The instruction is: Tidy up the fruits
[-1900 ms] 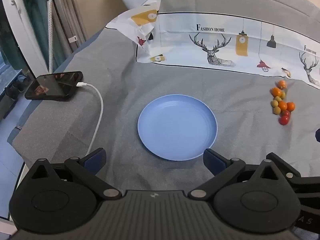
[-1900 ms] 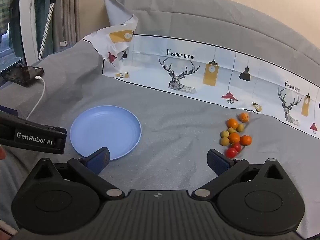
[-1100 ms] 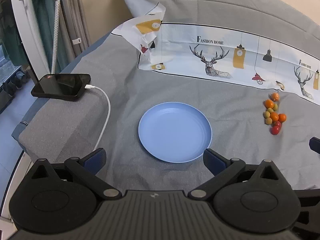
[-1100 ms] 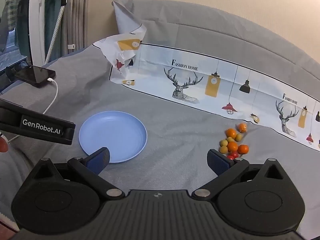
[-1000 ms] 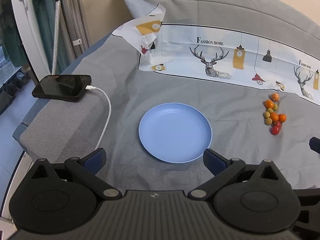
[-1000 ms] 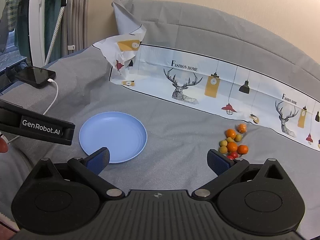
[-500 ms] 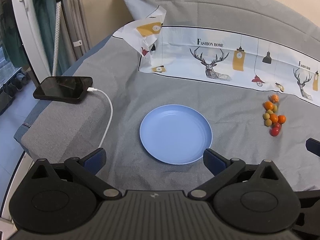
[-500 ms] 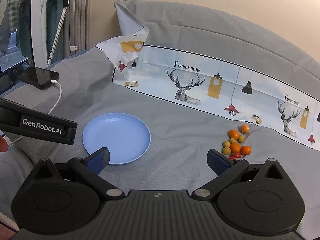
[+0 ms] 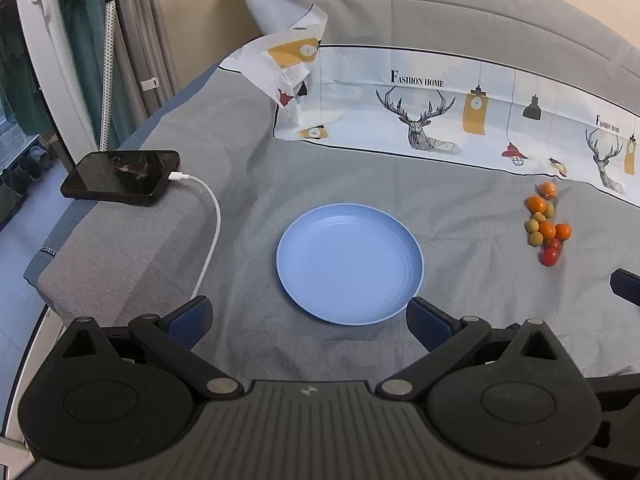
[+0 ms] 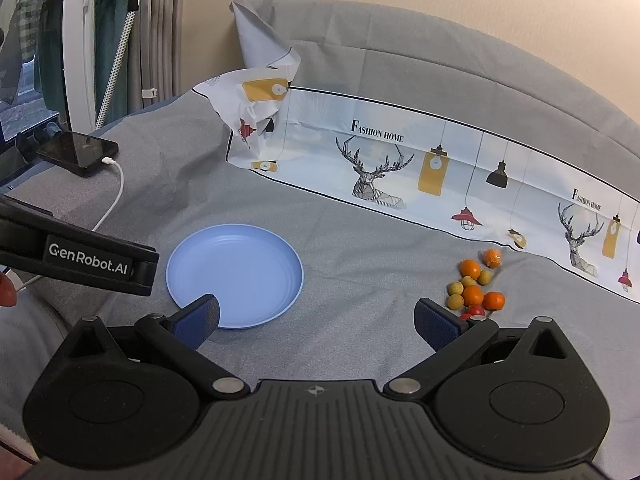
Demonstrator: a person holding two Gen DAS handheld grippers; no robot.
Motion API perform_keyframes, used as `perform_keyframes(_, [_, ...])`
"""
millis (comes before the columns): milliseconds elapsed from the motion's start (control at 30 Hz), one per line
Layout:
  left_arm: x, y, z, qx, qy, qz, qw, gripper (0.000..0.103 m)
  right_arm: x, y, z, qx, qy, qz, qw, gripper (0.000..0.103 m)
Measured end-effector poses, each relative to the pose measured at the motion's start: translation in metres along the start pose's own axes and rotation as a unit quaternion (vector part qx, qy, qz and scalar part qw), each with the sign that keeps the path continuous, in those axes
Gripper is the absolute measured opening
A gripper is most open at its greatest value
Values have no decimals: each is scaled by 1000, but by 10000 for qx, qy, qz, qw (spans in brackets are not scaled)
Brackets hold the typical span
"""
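An empty blue plate (image 9: 349, 263) lies on the grey cloth; it also shows in the right wrist view (image 10: 235, 270). A cluster of small orange, yellow-green and red fruits (image 9: 545, 224) lies to the plate's right, also in the right wrist view (image 10: 474, 286). My left gripper (image 9: 308, 322) is open and empty, above the cloth just in front of the plate. My right gripper (image 10: 316, 322) is open and empty, between the plate and the fruits, nearer to me. Its right finger hides part of a red fruit.
A black phone (image 9: 122, 177) on a white cable (image 9: 211, 232) lies at the cloth's left edge, where the surface drops off. A deer-print cloth (image 9: 448, 120) runs along the back, with a crumpled corner (image 9: 286, 66). The left gripper's body (image 10: 80, 258) shows in the right view.
Both grippers have drawn back and risen a little, so the plate and fruits look smaller and farther. Both stay open. Nothing on the cloth has moved.
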State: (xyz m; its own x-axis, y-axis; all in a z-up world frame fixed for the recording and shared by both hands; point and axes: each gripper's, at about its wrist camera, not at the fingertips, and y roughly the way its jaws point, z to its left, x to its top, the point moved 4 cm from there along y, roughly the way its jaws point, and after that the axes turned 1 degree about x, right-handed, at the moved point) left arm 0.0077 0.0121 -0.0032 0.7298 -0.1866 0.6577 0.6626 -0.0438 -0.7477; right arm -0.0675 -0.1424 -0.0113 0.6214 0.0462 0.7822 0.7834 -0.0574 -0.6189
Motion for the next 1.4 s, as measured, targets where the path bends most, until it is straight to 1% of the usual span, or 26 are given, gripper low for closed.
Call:
perform_keyframes(533, [-1, 1, 4, 0, -24, 39, 10000, 103, 0, 0, 4, -9, -25, -2, 10000, 103])
perform_keyframes(967, [-1, 4, 3, 66, 52, 97, 9999, 103, 0, 1, 5, 99, 6, 60, 9999, 103])
perform_keyframes(1200, [0, 17, -6, 120, 168, 274, 9994, 103, -5, 12, -1, 274, 233, 205, 9991, 103])
perform_keyframes(1300, [2, 28, -15, 107, 232, 404, 9989, 103, -8, 20, -7, 328, 359, 278, 9984, 103])
perform_keyframes(1400, [8, 41, -29, 63, 299, 500, 9983, 103, -14, 33, -20, 280, 563, 352, 9974, 103])
